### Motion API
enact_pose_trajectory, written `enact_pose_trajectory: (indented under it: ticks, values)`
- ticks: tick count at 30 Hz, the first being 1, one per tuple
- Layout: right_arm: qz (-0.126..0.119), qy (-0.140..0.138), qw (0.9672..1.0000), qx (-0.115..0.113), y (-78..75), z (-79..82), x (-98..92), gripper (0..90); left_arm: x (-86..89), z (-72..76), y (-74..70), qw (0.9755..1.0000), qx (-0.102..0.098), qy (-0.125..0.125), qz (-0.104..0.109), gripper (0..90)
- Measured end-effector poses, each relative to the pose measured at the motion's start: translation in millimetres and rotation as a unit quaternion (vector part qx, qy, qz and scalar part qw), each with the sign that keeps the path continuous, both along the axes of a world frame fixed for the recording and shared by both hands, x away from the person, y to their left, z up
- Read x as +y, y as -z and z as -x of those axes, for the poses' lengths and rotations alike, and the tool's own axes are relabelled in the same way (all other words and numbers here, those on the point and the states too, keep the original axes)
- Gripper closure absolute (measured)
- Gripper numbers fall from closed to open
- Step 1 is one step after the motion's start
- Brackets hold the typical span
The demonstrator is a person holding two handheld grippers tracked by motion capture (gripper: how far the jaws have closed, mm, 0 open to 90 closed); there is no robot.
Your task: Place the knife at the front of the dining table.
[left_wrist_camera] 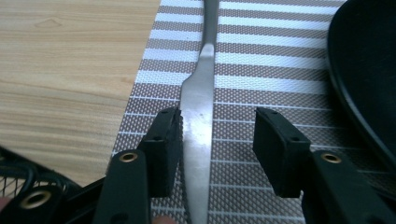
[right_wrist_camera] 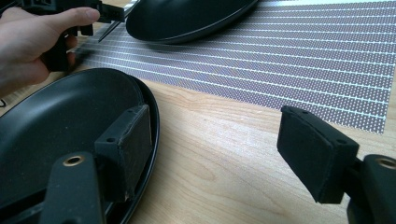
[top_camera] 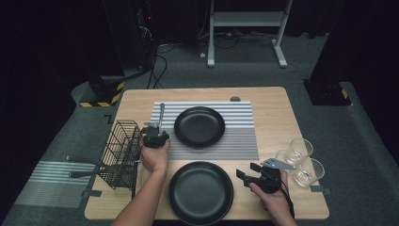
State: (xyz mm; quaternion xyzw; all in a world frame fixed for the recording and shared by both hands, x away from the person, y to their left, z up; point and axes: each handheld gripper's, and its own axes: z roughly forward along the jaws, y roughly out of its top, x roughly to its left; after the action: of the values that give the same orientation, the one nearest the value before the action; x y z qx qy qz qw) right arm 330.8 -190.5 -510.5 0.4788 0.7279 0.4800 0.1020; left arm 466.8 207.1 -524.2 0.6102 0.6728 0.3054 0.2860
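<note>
A silver knife (top_camera: 161, 113) lies along the left edge of the striped placemat (top_camera: 235, 136), beside the far black plate (top_camera: 199, 126). My left gripper (top_camera: 155, 127) sits low over the knife's near end. In the left gripper view the knife (left_wrist_camera: 198, 107) lies flat on the placemat (left_wrist_camera: 280, 60) between the jaws of the gripper (left_wrist_camera: 217, 140); one pad is close against it and the other stands well apart, so the gripper is open. My right gripper (top_camera: 247, 172) rests open by the near black plate (top_camera: 201, 192). Its one jaw hangs over the plate's rim (right_wrist_camera: 149, 107) with nothing between the pads (right_wrist_camera: 219, 154).
A black wire basket (top_camera: 120, 153) with utensil handles sticking out hangs at the table's left edge. Three clear glasses (top_camera: 301, 150) stand at the right. The far plate (left_wrist_camera: 364, 70) lies close to the knife's right. A second striped mat (top_camera: 51, 181) lies on the floor, left.
</note>
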Motion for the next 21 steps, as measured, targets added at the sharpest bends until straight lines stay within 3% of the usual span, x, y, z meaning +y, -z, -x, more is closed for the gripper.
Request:
enact_pose_trajectory:
  ticks: [7,10,14,21]
  values:
    - [0.004,0.000,1.0000,-0.002,-0.1,-0.4,0.1,26.4,0.1,13.0,-3.4,0.9999,-0.011,0.013,0.002,49.3]
    - [0.004,-0.001,1.0000,-0.002,-0.2,-0.5,0.7,26.2,-0.8,18.1,-6.8,0.9996,-0.012,0.025,0.007,44.7]
    - [0.004,-0.002,1.0000,-0.001,-0.1,-0.5,2.0,26.1,1.3,23.2,-12.0,0.9991,-0.018,0.028,0.026,41.6]
    - [0.004,-0.002,1.0000,-0.002,-0.7,0.0,2.4,25.9,0.3,34.3,-14.8,0.9971,-0.021,0.063,0.037,35.1]
